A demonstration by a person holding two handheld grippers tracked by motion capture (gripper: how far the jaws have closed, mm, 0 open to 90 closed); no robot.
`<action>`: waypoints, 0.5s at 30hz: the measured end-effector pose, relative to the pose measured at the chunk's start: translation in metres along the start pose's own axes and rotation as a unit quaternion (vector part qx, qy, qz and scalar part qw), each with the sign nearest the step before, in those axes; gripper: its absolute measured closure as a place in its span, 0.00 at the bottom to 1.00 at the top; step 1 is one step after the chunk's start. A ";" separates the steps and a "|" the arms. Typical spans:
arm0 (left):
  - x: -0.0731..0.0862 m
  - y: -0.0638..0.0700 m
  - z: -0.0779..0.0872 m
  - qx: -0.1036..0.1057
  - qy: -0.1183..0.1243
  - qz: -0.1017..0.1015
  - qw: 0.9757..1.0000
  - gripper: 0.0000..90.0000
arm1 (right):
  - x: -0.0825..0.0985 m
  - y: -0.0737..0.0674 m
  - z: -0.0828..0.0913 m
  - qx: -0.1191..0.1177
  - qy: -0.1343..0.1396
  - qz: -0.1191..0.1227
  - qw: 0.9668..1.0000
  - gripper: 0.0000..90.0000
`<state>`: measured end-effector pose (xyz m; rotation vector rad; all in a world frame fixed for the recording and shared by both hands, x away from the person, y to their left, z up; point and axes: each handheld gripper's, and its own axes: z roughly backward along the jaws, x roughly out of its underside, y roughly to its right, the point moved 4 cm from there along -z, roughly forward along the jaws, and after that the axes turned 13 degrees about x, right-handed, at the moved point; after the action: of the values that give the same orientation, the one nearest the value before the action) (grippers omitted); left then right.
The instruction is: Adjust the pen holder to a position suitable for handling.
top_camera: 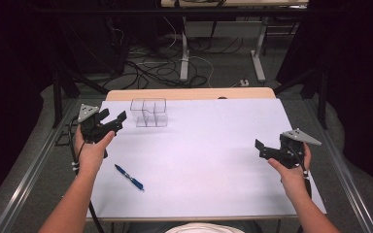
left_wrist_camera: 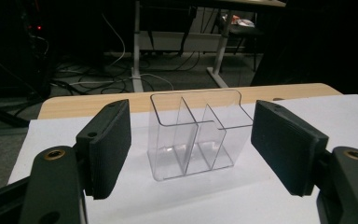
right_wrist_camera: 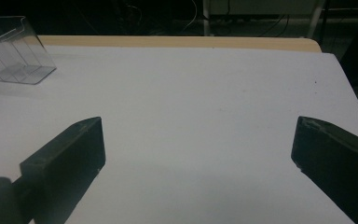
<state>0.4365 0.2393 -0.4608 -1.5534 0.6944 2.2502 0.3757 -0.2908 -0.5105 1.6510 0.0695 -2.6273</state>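
Note:
A clear plastic organizer (top_camera: 149, 113) with several compartments stands upright near the far left of the white table top (top_camera: 213, 145). My left gripper (top_camera: 113, 116) hovers just left of it, jaws open and nothing between them. In the left gripper view the organizer (left_wrist_camera: 196, 135) sits a little beyond the open left gripper (left_wrist_camera: 191, 140), framed by the two black pads. A blue pen (top_camera: 129, 177) lies on the sheet near the front left. My right gripper (top_camera: 267, 148) is held at the right side, open and empty. In the right gripper view, the right gripper (right_wrist_camera: 198, 140) points across bare white surface, and the organizer (right_wrist_camera: 14, 51) is far off.
The table's wooden back edge (top_camera: 189, 93) shows beyond the white sheet. Behind it are floor cables (top_camera: 150, 68) and the white legs (top_camera: 184, 53) of another table. Metal rails run along both sides of the table.

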 end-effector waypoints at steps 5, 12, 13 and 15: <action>-0.008 0.001 -0.009 -0.001 -0.011 0.008 1.000 0.33 | 0.001 -0.001 -0.001 -0.004 -0.001 0.000 1.000 0.03; -0.020 -0.001 -0.022 0.000 -0.025 0.014 1.000 0.39 | 0.002 -0.001 0.000 -0.002 -0.007 -0.003 1.000 0.03; -0.021 -0.002 -0.023 0.001 -0.027 0.014 1.000 0.42 | 0.002 -0.001 -0.001 -0.002 -0.008 -0.002 1.000 0.03; -0.025 -0.003 -0.026 0.002 -0.027 0.020 0.999 0.46 | 0.002 -0.001 -0.002 -0.005 -0.003 -0.004 1.000 0.03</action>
<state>0.4668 0.2275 -0.4459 -1.4828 0.7215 2.3095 0.3762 -0.2898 -0.5130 1.6431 0.0874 -2.6330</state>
